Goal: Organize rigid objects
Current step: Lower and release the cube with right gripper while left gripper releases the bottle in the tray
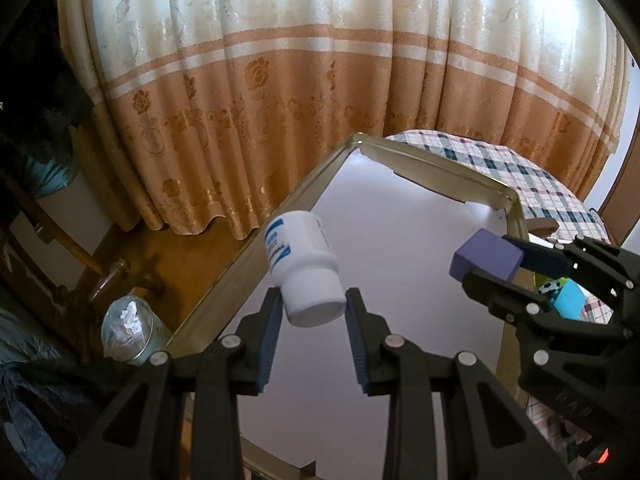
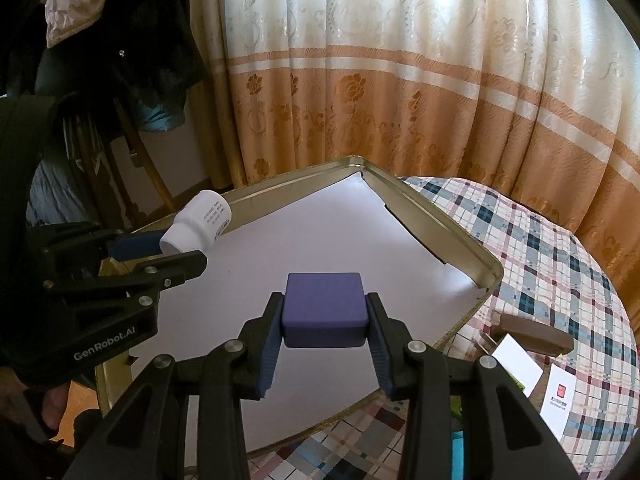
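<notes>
Two grippers are seen, each loaded. The left gripper (image 1: 313, 312) is clamped on the cap end of a white bottle (image 1: 305, 268); the bottle is held tilted, base pointing up and away, blue label facing left. The right gripper (image 2: 325, 322) is closed on a purple block (image 2: 325, 310), gripped by its two side faces, top face level. Both items are held in the air above a tray (image 2: 448, 220), not touching it. In the right wrist view the left gripper (image 2: 182, 246) is seen at the left, over the tray's left edge, with the bottle (image 2: 198, 222) beyond its tips. In the left wrist view the right gripper (image 1: 500, 268) and block (image 1: 486, 258) are seen at the right, near the tray (image 1: 280, 216) far right corner. The tray is lined with white paper (image 2: 320, 240) and rests on a plaid cloth (image 2: 560, 272). White cards (image 2: 560, 396) lie on the cloth right of the tray. A curtain (image 1: 320, 80) hangs behind. A glass bin (image 1: 128, 326) stands on the floor, lower left.
</notes>
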Available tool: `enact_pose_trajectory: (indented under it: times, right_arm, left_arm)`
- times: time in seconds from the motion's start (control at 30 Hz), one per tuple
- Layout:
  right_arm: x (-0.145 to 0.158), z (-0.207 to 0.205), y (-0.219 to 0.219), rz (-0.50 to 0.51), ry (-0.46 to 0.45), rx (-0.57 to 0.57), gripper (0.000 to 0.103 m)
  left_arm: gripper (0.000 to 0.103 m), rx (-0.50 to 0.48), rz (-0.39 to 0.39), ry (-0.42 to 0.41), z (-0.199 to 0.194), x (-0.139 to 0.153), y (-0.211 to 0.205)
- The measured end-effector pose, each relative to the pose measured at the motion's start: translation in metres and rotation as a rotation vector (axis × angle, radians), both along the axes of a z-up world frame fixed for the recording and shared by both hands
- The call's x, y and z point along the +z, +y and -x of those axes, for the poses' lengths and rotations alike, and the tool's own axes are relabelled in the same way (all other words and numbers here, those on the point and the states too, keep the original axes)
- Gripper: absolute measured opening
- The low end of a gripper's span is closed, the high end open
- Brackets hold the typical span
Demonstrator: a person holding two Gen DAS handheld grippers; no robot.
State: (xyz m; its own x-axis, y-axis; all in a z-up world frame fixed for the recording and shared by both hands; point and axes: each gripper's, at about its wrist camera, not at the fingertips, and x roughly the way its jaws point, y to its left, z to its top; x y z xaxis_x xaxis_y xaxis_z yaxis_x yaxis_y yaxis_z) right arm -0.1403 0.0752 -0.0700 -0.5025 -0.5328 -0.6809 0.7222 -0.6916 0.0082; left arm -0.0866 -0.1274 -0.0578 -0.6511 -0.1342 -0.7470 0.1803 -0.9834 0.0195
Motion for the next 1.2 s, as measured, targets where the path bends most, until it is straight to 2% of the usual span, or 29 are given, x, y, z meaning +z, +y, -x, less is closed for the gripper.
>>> enact_pose_trajectory:
  times: [1.2]
  right_arm:
    - [-0.009,0.002,-0.005,-0.025,-0.021,0.002,0.043]
  left_arm:
    - [0.031,-0.011,0.008,-0.034,0.003,-0.01,0.0]
